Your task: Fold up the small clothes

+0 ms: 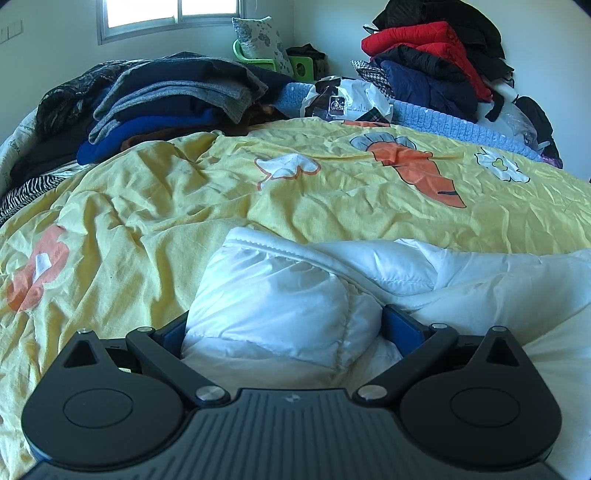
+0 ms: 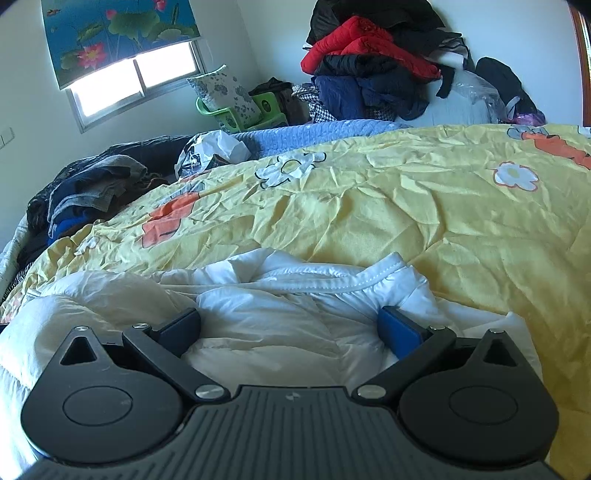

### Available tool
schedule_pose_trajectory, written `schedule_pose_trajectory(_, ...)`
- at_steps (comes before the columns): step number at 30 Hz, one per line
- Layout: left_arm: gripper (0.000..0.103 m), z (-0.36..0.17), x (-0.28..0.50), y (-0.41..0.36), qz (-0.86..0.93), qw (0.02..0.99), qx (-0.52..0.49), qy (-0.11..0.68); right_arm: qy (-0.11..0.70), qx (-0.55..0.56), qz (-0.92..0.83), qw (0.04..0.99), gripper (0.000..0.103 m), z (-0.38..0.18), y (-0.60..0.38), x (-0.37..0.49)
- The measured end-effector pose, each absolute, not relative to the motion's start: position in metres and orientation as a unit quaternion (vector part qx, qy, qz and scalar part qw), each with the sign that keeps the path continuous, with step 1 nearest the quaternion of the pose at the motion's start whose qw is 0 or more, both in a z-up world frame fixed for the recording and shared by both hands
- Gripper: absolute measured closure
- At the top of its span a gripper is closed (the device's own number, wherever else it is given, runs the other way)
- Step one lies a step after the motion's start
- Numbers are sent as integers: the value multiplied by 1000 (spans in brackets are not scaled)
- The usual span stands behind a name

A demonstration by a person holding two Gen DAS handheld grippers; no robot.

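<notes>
**Daylight from the window, strong fisheye bend**

I see both views lit by daylight from the window (image 1: pixel 170 14), blown out to pure white in the right wrist view (image 2: pixel 136 77). The yellow quilt (image 1: pixel 332 192) is bright, its creases throwing soft shadows. Edges curve heavily, with dark corners. The white garment (image 2: pixel 280 325) close to the lens looks soft and slightly overexposed.

Left gripper (image 1: pixel 282 332) sits low, jaws spread wide, blue pads (image 1: pixel 400 328) flanking a bulge of white fabric; right gripper (image 2: pixel 290 328) matches it, jaws wide apart, pads (image 2: pixel 399 330) pressed down into the cloth, nothing pinched.
</notes>
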State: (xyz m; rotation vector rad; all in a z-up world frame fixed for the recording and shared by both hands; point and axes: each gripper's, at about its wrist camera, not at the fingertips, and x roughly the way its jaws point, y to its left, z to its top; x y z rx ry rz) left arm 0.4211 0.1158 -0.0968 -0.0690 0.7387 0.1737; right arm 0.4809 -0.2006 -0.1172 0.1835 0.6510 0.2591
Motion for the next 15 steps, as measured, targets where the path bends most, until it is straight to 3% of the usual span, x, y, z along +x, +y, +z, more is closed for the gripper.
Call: schedule_pose_trajectory(15, 0, -94, 420, 114, 89, 929, -29, 357, 329, 40, 109, 937, 3, -117, -186, 482)
